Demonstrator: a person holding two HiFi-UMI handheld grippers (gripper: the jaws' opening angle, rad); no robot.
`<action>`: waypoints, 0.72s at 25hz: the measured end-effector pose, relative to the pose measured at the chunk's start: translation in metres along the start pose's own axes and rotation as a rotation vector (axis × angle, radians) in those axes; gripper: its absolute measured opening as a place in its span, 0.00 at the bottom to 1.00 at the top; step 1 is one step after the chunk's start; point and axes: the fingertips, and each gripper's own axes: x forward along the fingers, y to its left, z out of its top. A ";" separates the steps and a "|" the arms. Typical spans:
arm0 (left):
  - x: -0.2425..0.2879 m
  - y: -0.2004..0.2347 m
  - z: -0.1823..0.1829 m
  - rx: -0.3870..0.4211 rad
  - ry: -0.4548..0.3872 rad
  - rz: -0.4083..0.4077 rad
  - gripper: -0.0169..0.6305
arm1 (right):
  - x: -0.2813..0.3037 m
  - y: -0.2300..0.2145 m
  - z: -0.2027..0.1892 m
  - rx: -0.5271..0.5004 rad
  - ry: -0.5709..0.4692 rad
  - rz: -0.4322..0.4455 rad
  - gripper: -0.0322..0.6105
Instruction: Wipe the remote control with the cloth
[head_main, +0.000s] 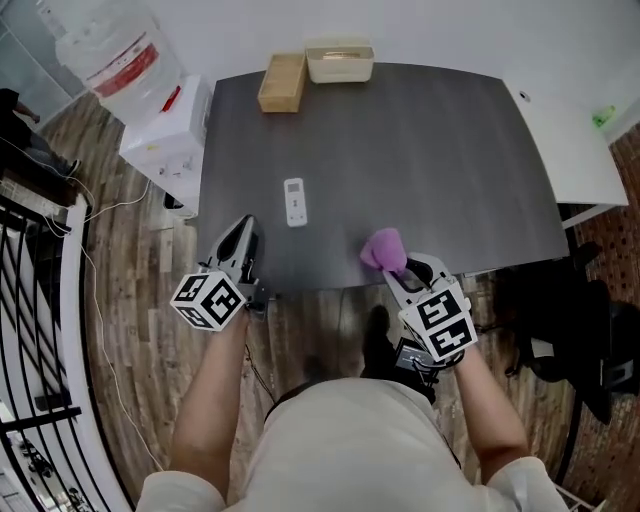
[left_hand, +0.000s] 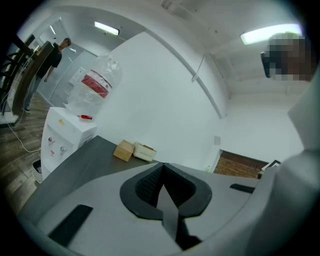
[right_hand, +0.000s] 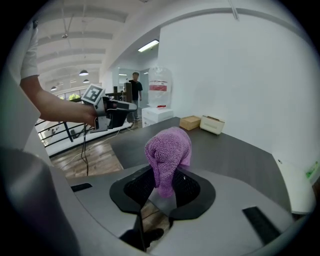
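The left gripper (head_main: 242, 232) is held over the near left corner of the dark table (head_main: 430, 150), jaws pressed together with nothing between them. The remote control (head_main: 295, 201) is laid flat on the table, just beyond it. The purple cloth (head_main: 383, 248) is clamped in the right gripper (head_main: 398, 272).

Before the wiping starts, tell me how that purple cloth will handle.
The purple cloth is probably floppy: it slumps over itself above the right gripper, whose jaws pinch only one end. Its fuzzy pile suggests it is light and will drag rather than slip. Pressed on the remote control, it would likely mould around it.
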 end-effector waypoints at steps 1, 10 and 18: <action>-0.007 -0.003 -0.001 0.004 0.007 -0.014 0.03 | -0.002 0.005 0.001 0.007 -0.003 -0.009 0.21; -0.068 -0.036 -0.009 -0.004 0.038 -0.147 0.03 | -0.031 0.048 0.011 0.041 -0.045 -0.090 0.21; -0.118 -0.067 -0.016 -0.008 0.073 -0.215 0.03 | -0.067 0.065 0.017 0.119 -0.106 -0.145 0.21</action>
